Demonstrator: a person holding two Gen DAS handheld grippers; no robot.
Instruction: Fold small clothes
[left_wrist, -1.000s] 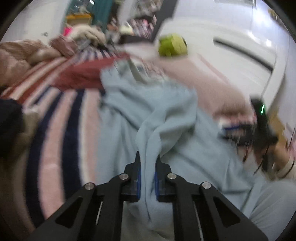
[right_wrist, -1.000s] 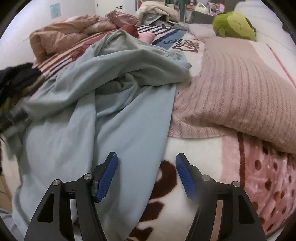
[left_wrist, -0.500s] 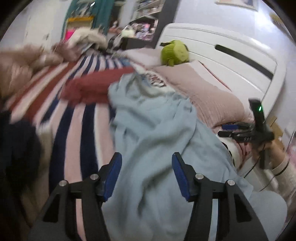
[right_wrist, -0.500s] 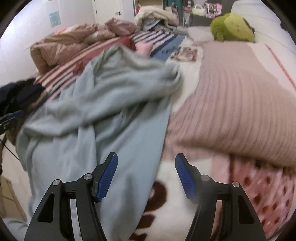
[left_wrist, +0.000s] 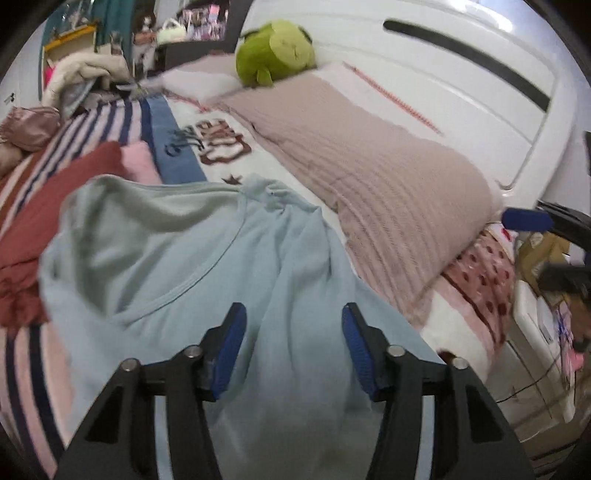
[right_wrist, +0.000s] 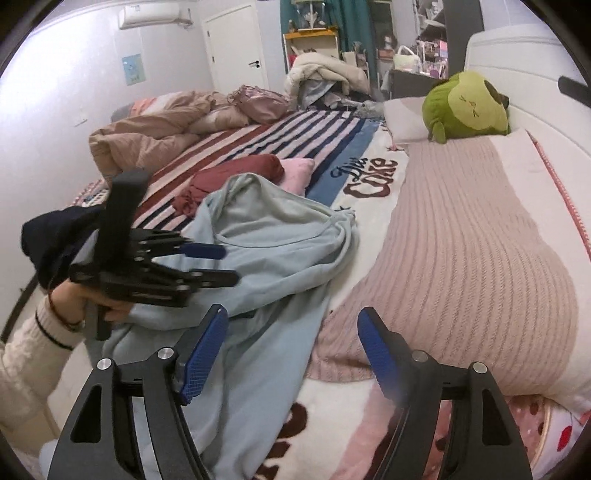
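Hovering over a crumpled light-blue garment (left_wrist: 207, 273) on the bed (right_wrist: 369, 177), both tools empty.
It lies bunched beside the ribbed pink pillow (right_wrist: 461, 236), unfolded, probably awaiting a fresh grip on an edge. The left gripper (left_wrist: 293, 332) and right gripper (right_wrist: 291, 339) both have jaws spread wide, holding nothing and apparently clear of the cloth.

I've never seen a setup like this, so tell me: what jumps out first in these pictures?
A rumpled pale blue garment sprawls across the middle of the bed, spilling off its near edge. A bright green plush toy sits by the white headboard, above a ribbed pink pillow. Both the left gripper and the right gripper hang open over the garment, holding nothing.
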